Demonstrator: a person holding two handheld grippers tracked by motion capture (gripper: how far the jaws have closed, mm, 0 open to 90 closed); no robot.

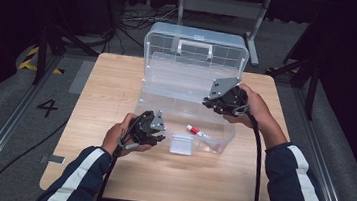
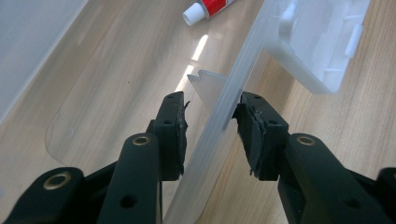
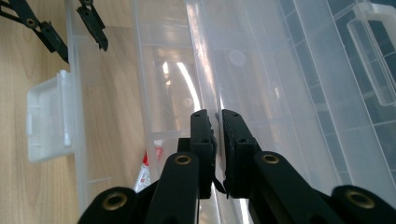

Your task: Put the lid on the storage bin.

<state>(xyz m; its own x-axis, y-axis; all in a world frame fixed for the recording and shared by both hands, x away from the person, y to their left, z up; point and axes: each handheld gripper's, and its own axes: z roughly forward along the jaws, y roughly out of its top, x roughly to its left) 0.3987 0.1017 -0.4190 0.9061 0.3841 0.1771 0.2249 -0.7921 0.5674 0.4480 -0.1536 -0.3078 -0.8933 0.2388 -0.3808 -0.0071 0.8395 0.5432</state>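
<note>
Tongs at left (image 1: 156,137) straddle the near wall of the clear box (image 1: 189,76) at its left corner; in the left gripper view the wall (image 2: 219,121) runs between the jaws, one pad (image 2: 175,135) against it, the other (image 2: 254,140) just clear, so the hold looks loose rather than clamped. Right of them the white latch (image 1: 181,144) hangs on the near wall, and a red-and-white tube (image 1: 197,130) lies on the box floor. Tongs at right (image 1: 216,104) are pinched on a thin clear edge (image 3: 215,100) inside the box, seemingly an inner tray or partition. The lid (image 1: 196,44) stands upright at the far side, handle uppermost. Judged stage: box opened and steadied on the surface (image 1: 102,92); tube in; closing the lid and fastening the latch apparently remain.
</note>
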